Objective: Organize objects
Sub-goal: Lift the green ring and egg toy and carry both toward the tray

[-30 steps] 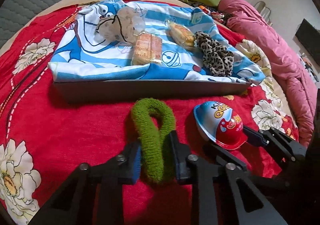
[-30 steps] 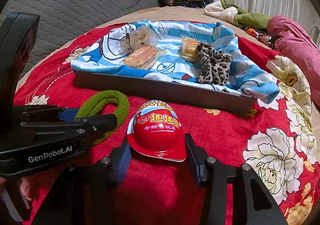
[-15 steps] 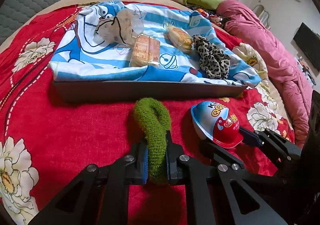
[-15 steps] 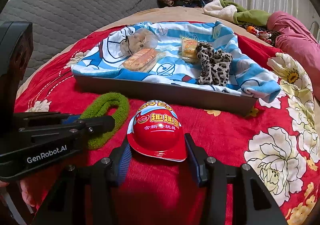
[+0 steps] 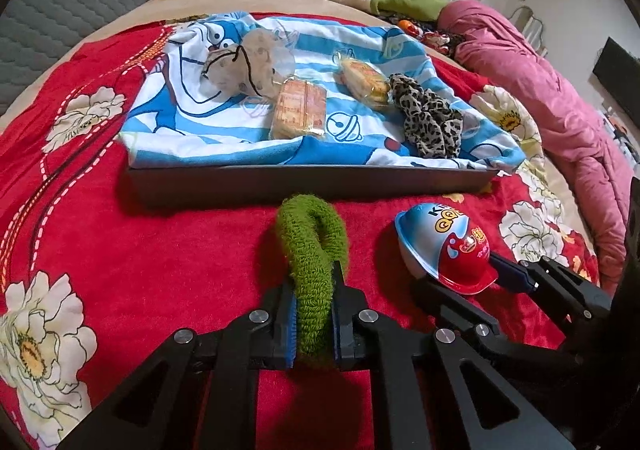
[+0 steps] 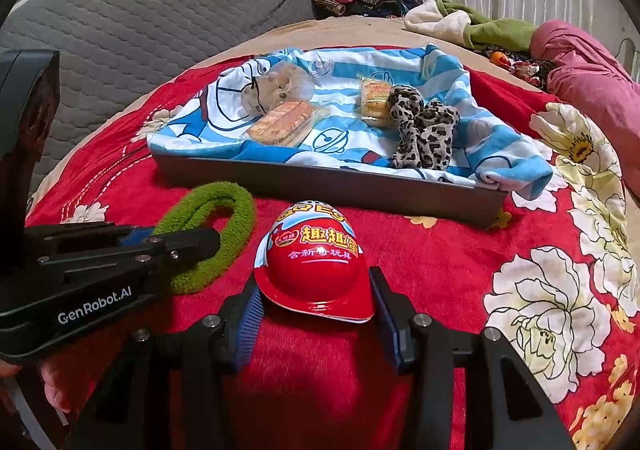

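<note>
A green knitted scrunchie point(image 5: 310, 234) lies on the red floral blanket point(image 5: 140, 270) just in front of the tray. My left gripper point(image 5: 314, 290) is shut on its near end and squeezes the loop narrow; from the right wrist view the scrunchie point(image 6: 236, 210) juts out past the left gripper point(image 6: 192, 242). A red and blue toy egg point(image 6: 316, 262) sits between the pads of my right gripper point(image 6: 316, 292), which touch its rim on both sides. The left wrist view shows the egg point(image 5: 448, 246) held in the right gripper point(image 5: 464, 274).
A dark tray point(image 5: 304, 182) lined with a blue striped cartoon cloth point(image 5: 192, 130) holds a cookie bag point(image 5: 240, 66), two snack packets point(image 5: 298, 110) and a leopard-print scrunchie point(image 5: 430, 122). A pink quilt point(image 5: 560, 102) lies at right, with a grey padded headboard point(image 6: 140, 30) behind.
The left jaws closed onto the green scrunchie and pinched its loop narrow. The right gripper and the egg stayed put.
</note>
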{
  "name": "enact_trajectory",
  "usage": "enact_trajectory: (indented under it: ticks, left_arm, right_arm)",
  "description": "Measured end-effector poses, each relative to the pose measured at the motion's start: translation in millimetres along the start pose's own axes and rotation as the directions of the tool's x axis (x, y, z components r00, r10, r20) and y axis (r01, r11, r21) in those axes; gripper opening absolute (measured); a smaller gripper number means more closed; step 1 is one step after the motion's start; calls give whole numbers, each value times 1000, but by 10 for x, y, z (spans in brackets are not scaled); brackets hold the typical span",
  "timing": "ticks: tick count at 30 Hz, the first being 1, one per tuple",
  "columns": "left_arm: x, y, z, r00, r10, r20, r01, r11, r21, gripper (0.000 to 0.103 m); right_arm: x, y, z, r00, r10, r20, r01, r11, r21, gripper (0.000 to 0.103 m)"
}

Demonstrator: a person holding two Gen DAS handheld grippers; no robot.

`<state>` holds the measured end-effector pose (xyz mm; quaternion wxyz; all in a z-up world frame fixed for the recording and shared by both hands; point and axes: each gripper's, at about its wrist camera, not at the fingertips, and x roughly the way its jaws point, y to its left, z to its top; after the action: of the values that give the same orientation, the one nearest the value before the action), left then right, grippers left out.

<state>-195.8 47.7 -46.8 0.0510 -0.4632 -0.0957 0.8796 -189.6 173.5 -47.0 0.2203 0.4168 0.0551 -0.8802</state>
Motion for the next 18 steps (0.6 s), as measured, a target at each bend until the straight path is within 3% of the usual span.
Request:
enact_trajectory:
  ticks: [18]
  left_arm:
    - [-252, -10, -49, 1000, 12, 24, -12, 1000, -1, 12]
  right_arm:
    - [-212, 49, -14, 1000, -9, 27, 9, 1000, 4, 50]
